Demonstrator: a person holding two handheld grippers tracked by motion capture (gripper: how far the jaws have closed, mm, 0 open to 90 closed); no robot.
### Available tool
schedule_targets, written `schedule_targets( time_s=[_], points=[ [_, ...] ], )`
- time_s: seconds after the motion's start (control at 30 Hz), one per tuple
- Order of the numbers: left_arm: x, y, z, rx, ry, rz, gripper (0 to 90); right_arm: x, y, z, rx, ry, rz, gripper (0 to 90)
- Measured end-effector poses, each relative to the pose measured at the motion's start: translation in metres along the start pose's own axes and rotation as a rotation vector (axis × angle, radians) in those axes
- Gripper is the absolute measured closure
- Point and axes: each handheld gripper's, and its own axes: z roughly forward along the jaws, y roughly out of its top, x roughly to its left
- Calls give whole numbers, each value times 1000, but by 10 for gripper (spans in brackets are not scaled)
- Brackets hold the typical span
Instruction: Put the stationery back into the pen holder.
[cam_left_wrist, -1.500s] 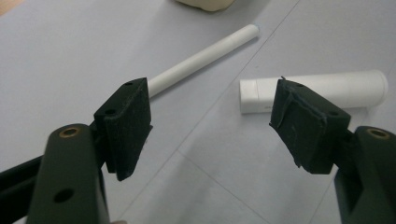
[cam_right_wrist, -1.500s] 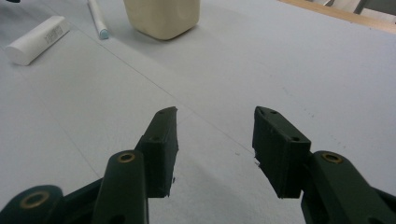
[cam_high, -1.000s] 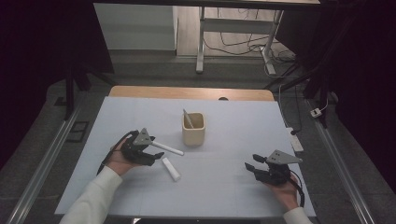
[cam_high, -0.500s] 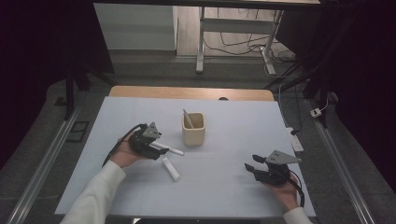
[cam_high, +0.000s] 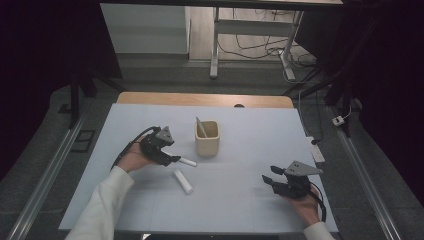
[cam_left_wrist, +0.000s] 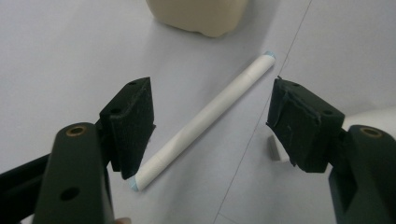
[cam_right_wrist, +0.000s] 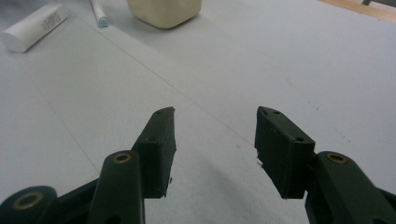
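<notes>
Pale blue-white sheet covers the table (cam_high: 250, 200); a strip of bare wood shows at its far edge. A cream cup (cam_high: 207, 138) stands near the middle, with a thin stick (cam_high: 201, 127) leaning inside it, seen from the high view.

Left gripper (cam_left_wrist: 212, 121): jaws spread wide, nothing between the pads. The left gripper view puts a slim white pen (cam_left_wrist: 205, 119) on the sheet directly under the gap, lying diagonally, with pale blue tips at both ends; its far tip lies near the base of the cup (cam_left_wrist: 198, 16). From the high view the left gripper (cam_high: 170, 157) covers most of that pen (cam_high: 187, 162), so just one end pokes out toward the cup. The left gripper view also catches a small white block (cam_left_wrist: 276, 150) at the right jaw, partly hidden.

A thicker white tube (cam_high: 183, 181) lies on the sheet just nearer the person than the pen. The right gripper view reveals printed text on this tube (cam_right_wrist: 33, 27), unreadable from above.

Right gripper (cam_right_wrist: 215, 144): jaws also wide apart, empty, over bare sheet. From the high view the right gripper (cam_high: 270, 181) sits well apart from the cup, near the right front of the table.
</notes>
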Motion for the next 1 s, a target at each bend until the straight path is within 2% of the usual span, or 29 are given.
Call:
schedule_targets(
  time_s=[0.5,0.63,1.0],
  points=[
    [7,17,22,52,-55,65,311,0,-3,-3,9,-7,1,476],
    [9,21,29,82,-68,88,303,0,-6,-6,11,-13,6,476],
    [13,24,37,104,-79,115,311,0,-10,-11,12,-24,12,476]
  ],
)
